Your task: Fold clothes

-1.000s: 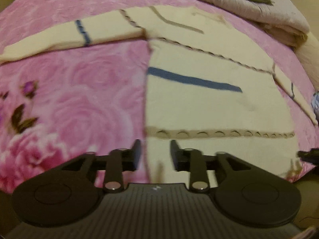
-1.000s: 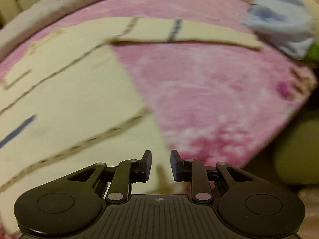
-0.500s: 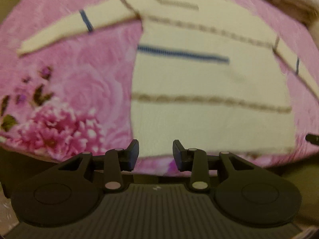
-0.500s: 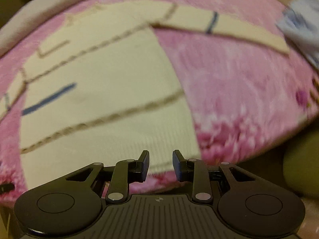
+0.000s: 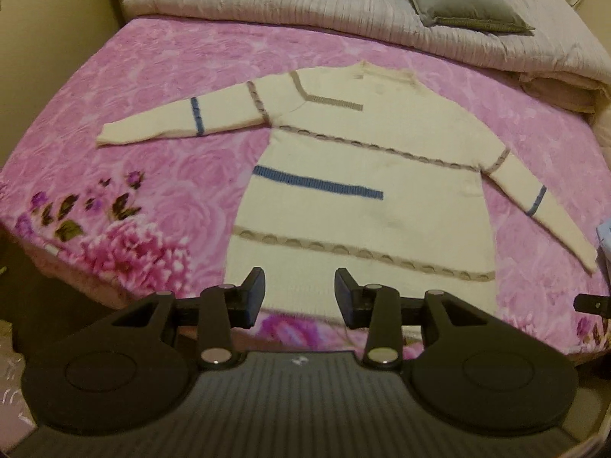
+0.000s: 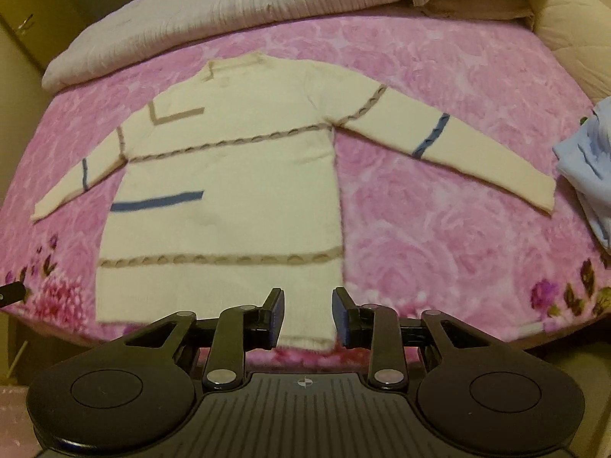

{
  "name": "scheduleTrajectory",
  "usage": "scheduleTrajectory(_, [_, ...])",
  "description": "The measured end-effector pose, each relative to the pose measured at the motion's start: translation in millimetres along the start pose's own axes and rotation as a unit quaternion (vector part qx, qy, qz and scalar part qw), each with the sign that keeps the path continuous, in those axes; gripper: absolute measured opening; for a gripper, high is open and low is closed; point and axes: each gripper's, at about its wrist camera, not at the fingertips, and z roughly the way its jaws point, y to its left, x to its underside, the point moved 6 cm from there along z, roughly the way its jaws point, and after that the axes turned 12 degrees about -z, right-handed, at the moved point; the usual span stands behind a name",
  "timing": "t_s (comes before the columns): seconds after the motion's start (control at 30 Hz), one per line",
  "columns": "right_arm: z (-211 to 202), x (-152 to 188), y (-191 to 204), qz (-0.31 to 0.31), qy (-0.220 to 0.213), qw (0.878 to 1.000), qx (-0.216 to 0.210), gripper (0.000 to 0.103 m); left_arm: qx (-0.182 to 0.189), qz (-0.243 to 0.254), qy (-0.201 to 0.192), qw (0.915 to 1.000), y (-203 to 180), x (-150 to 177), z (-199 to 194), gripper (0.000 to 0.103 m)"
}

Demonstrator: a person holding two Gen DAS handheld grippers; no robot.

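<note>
A cream sweater [image 5: 366, 175] [image 6: 236, 175] with blue and tan stripes lies flat, face up, on a pink floral bedspread [image 5: 160, 175] [image 6: 439, 229], both sleeves spread outward. Its hem is nearest me, at the bed's front edge. My left gripper [image 5: 299, 294] hovers open above the hem's left part, nothing between its fingers. Over the hem's right corner my right gripper [image 6: 303, 311] is open too, holding nothing. The tip of the other gripper shows at the right edge of the left wrist view and the left edge of the right wrist view.
A folded grey quilt [image 5: 305, 4] [image 6: 229, 4] and a grey pillow [image 5: 462, 4] lie across the head of the bed. Light blue clothing [image 6: 588, 168] is piled at the bed's right side, close to the right sleeve cuff. Walls flank the bed.
Both grippers have pulled back and up from close over the sweater's body to beyond the hem, so the whole sweater now shows. Both stayed open and empty.
</note>
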Motion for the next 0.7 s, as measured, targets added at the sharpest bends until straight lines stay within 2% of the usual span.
scheduleTrajectory(0.3, [-13.4,31.8,-6.5,-0.002,0.03,0.999,-0.022,0.041,-0.026,0.02,-0.007,0.9994,-30.4,34.0,-34.3,0.036])
scheduleTrajectory(0.47, [-26.1,42.2,-15.5,-0.008,0.034,0.999,-0.003,0.045,-0.031,0.034,-0.009,0.9989,-39.6,45.6,-47.7,0.037])
scheduleTrajectory(0.7, [-42.2,55.4,-28.7,-0.016,0.029,0.999,0.017,0.057,-0.032,0.047,-0.013,0.9983,-49.0,53.7,-56.6,0.038])
